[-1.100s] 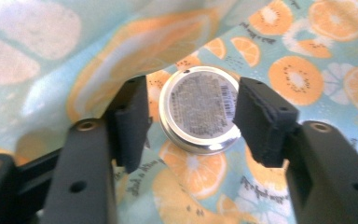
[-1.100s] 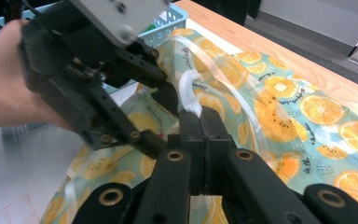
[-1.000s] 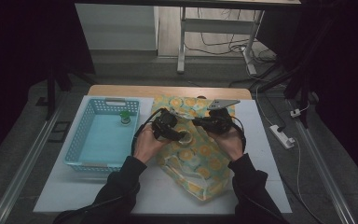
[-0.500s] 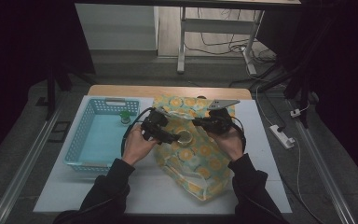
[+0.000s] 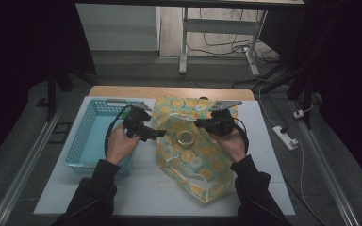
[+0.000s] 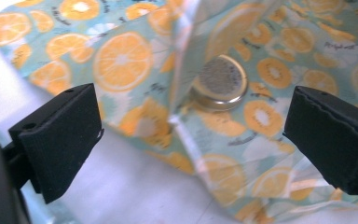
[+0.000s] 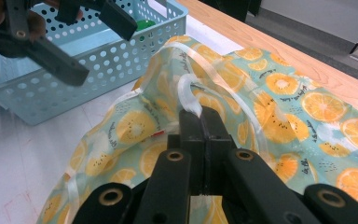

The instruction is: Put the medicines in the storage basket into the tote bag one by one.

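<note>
**Tin in the bag, left jaws empty**

The right gripper (image 7: 200,116) is clamped shut on the clear plastic handle (image 7: 189,95) of the orange-slice-printed plastic bag (image 5: 193,155), pinching it at the bag's mouth and keeping that mouth lifted open. Inside the bag, near its open end, lies the small round metal tin with a gold rim (image 6: 219,84), flat on its base; from the high view it sits in the bag's upper middle (image 5: 185,137).

The left gripper (image 5: 153,134) hovers just beside the bag's left edge, between the bag and the pale blue perforated plastic basket (image 5: 82,141). Its jaws have just been opening and now stand wide apart with nothing between them; the tin lies beyond them in the left gripper view, untouched.

My read: this is the release step of loading the bag, with one item delivered. A green-topped item (image 7: 144,25) waits in the basket, on the far side from the bag. The next move likely calls for the left gripper to swing toward the basket with its jaws spread, while the right hand holds the handle steady so the bag's mouth does not collapse over the tin.
</note>
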